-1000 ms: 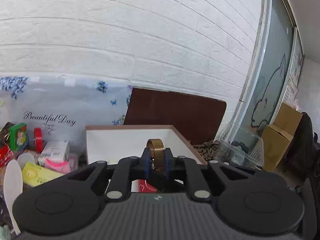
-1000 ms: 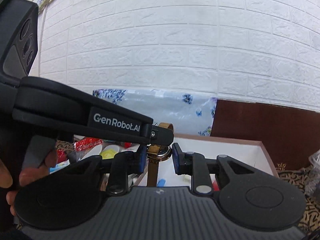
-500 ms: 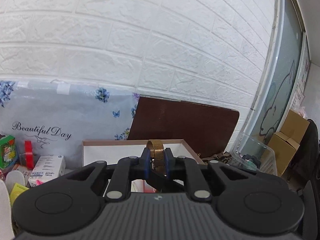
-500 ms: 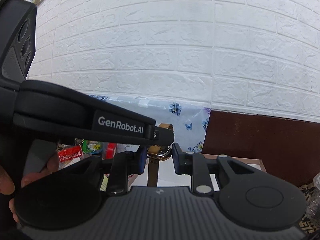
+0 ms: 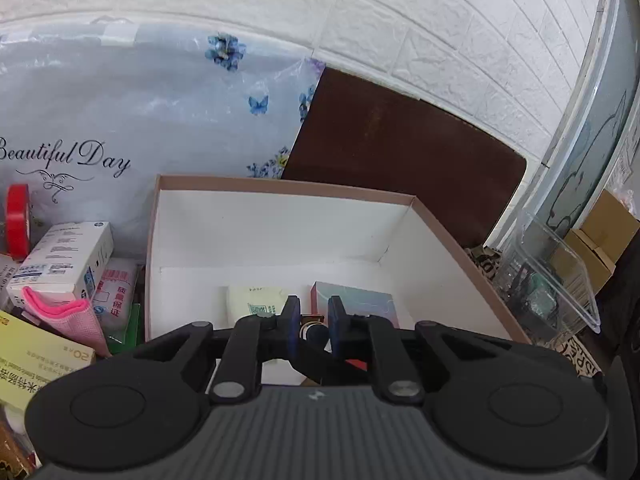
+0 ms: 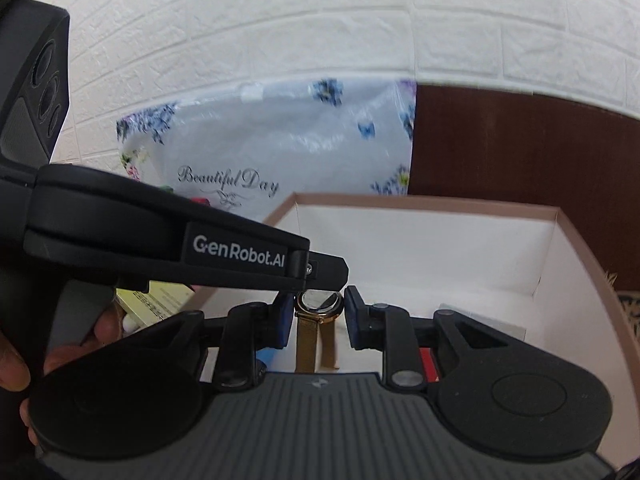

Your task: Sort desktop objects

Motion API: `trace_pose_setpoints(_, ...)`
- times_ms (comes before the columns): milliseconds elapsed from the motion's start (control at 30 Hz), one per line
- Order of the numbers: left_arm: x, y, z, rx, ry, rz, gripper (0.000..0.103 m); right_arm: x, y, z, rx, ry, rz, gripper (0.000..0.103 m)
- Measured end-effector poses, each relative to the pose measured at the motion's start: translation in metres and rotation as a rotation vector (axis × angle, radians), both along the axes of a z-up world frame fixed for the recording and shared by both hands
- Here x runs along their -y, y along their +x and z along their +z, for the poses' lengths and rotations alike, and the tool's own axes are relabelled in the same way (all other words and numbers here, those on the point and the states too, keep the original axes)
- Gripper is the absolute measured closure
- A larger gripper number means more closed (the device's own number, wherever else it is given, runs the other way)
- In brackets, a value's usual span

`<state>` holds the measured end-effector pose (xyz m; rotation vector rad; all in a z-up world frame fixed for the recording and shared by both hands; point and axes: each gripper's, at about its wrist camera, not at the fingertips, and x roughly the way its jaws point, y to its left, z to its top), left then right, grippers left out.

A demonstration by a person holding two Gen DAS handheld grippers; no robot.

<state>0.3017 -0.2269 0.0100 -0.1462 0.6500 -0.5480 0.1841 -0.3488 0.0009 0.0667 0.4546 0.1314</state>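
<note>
While both tools are held over the open white-lined box (image 5: 280,236), a gold wristwatch (image 6: 319,305) is kept between them above the box interior. In the right wrist view the watch case is seen between the blue pads of the right tool (image 6: 316,312), whose jaws stand narrowly apart and press against its sides, with the gold mesh strap (image 6: 314,346) hanging down toward the camera. From the left of the box, the left tool (image 6: 324,272) is seen reaching across, its tip lying over the top of the watch face; a hand (image 6: 24,364) is seen on its grip. In the left wrist view that tool's (image 5: 314,322) jaws are pressed nearly together, and a small part of the watch (image 5: 310,326) is pinched between the pads. Inside the box, a pale yellow packet (image 5: 254,300) and an iridescent small carton (image 5: 356,300) are seen lying side by side on the floor of the box. Left of the box, a white medicine carton (image 5: 64,256), a pink cloth (image 5: 68,312) and a red tape roll (image 5: 18,220) are crowded together. Behind the box, a flowered plastic bag (image 5: 120,120) and a dark brown board (image 5: 400,160) are propped against the white brick wall (image 5: 400,20). Right of the box, a clear plastic container (image 5: 556,272) is seen.
</note>
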Motion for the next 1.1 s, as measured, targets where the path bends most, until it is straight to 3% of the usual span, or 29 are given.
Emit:
trace_pose_setpoints(100,0.001,0.005,-0.005,-0.010,-0.003,-0.006,0.088,0.004,0.011,-0.007,-0.024,0.012,-0.002,0.077)
trace_pose_setpoints(167,0.002,0.008,-0.008,-0.018,-0.009,-0.010,0.074,0.005,0.015,-0.010,-0.036,0.013,-0.004,0.077)
trace_pose_setpoints(233,0.000,0.009,-0.009,-0.018,-0.018,-0.005,0.036,0.005,0.016,-0.013,-0.031,0.013,-0.006,0.075)
trace_pose_setpoints(267,-0.001,0.009,-0.009,-0.019,-0.023,-0.002,0.028,0.005,0.017,-0.013,-0.026,0.005,-0.012,0.074)
trace_pose_setpoints(300,-0.002,0.009,-0.009,-0.013,-0.031,0.004,0.021,0.005,0.017,-0.013,-0.021,-0.003,-0.006,0.069)
trace_pose_setpoints(333,-0.003,0.008,-0.009,-0.004,-0.036,0.012,0.019,0.004,0.017,-0.013,-0.019,-0.007,-0.002,0.056)
trace_pose_setpoints(433,-0.005,0.007,-0.008,0.002,-0.031,0.026,0.010,0.004,0.015,-0.013,-0.002,-0.022,-0.020,0.037)
trace_pose_setpoints(467,-0.005,0.006,-0.008,-0.002,-0.025,0.031,0.008,0.005,0.014,-0.013,0.003,-0.024,-0.027,0.034)
trace_pose_setpoints(533,-0.006,0.006,-0.008,-0.004,-0.019,0.039,0.007,0.007,0.011,-0.013,0.011,-0.030,-0.055,0.016)
trace_pose_setpoints(600,-0.006,0.005,-0.009,-0.002,-0.014,0.044,0.007,0.009,0.010,-0.013,0.012,-0.044,-0.086,0.010)
trace_pose_setpoints(800,-0.003,0.001,-0.011,-0.020,0.038,0.055,0.002,0.012,0.006,-0.012,0.001,-0.028,-0.093,0.004)
trace_pose_setpoints(1100,-0.003,-0.015,-0.008,-0.025,0.053,0.067,0.001,0.011,-0.010,-0.009,-0.009,-0.060,-0.128,0.002)
